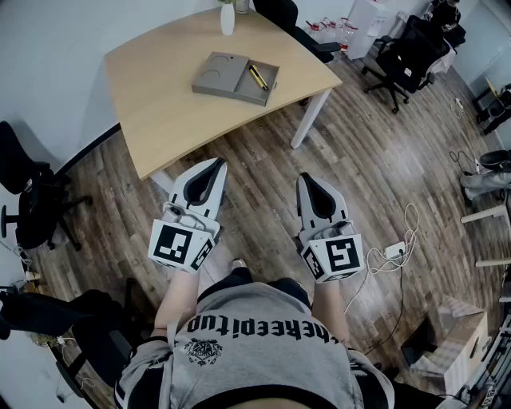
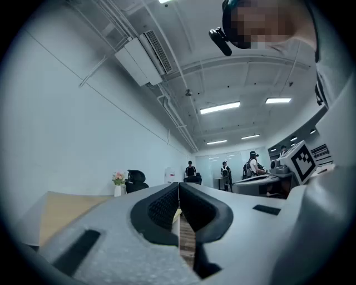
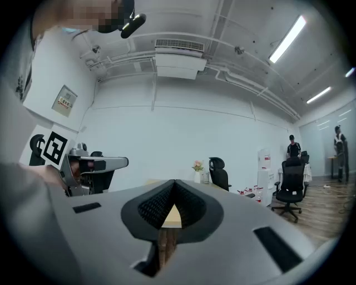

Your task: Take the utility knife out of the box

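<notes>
Now left tongs [image 1: 216, 163] and right tongs [image 1: 306, 177] side by side, pointing toward table [image 1: 160, 104], both closed, empty.

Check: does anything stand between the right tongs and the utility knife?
Nothing visible does. The utility knife lies uncovered in the box; only floor and tabletop separate it from the right tongs.

A white vase [image 1: 227, 17] stands on the wooden table [image 1: 160, 96], a black office chair [image 1: 403, 60] well apart.
</notes>
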Motion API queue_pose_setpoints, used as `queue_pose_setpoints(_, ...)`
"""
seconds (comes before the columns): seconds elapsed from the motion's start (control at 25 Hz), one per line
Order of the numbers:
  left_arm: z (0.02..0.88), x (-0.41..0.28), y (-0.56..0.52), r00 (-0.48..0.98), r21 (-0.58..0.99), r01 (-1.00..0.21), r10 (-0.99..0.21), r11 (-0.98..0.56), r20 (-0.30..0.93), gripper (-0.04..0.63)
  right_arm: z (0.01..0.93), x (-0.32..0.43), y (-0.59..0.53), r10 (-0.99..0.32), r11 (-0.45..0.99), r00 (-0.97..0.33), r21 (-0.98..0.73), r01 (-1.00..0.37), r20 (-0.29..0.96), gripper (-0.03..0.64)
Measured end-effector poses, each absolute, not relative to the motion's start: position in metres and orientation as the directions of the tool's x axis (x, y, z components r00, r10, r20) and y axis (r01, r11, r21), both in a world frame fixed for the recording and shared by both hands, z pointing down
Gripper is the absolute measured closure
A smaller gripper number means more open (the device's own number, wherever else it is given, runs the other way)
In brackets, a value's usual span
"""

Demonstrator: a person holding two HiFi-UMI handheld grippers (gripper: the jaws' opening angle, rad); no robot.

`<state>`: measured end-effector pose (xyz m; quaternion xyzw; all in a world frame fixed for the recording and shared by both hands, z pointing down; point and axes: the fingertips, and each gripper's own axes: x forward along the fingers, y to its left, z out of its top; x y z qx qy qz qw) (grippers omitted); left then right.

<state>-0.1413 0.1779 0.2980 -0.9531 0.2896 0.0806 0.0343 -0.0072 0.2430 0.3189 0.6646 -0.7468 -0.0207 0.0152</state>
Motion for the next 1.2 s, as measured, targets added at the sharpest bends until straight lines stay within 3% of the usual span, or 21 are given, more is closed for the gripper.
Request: queue_pose_setpoints(1.2,0.292,-0.149,0.166,0.832,0.008,-0.527,-0.518,-0.850,-0.199,0.577,0.314,-0.021,0.241,-0.991,0.128,-0.129,0.044,-0.991,-0.019,0.611)
